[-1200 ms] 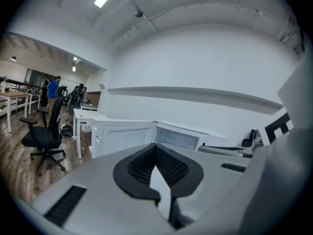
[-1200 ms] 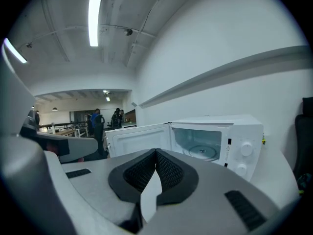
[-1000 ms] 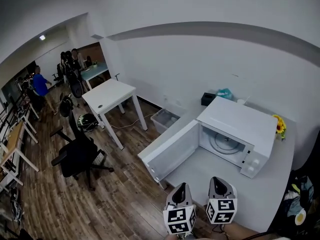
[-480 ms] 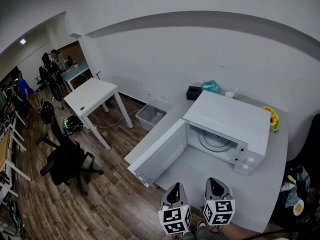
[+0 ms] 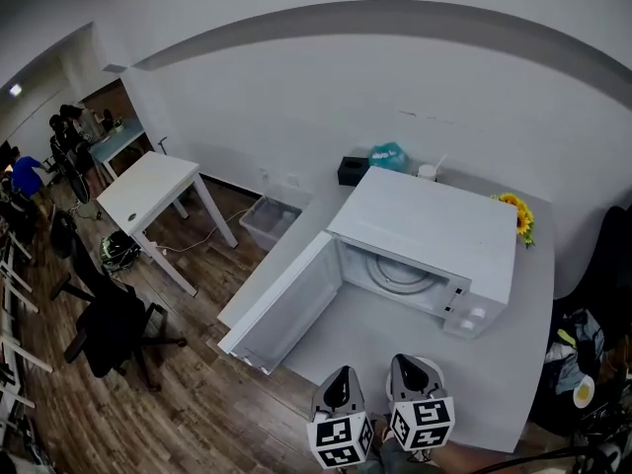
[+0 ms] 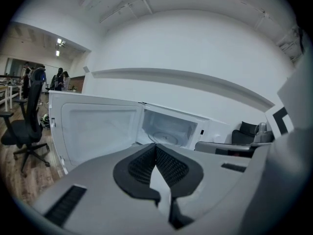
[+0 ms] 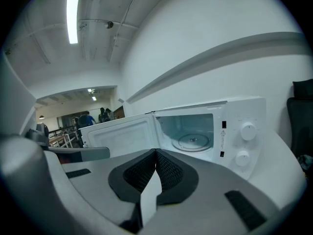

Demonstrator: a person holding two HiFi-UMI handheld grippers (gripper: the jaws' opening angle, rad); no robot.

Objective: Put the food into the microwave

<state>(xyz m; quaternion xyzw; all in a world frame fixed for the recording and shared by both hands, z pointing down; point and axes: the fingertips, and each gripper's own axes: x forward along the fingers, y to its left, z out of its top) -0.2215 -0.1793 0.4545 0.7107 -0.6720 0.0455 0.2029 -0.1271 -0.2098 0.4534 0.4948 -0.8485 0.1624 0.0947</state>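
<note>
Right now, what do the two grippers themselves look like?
The left gripper and right gripper look alike. Each has a smooth grey shell and black ribbed pads that taper to a point. Each also carries a white cube printed with black square markers.

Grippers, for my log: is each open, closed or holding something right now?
Left gripper: closed, holding nothing.
Right gripper: closed, holding nothing.
</note>
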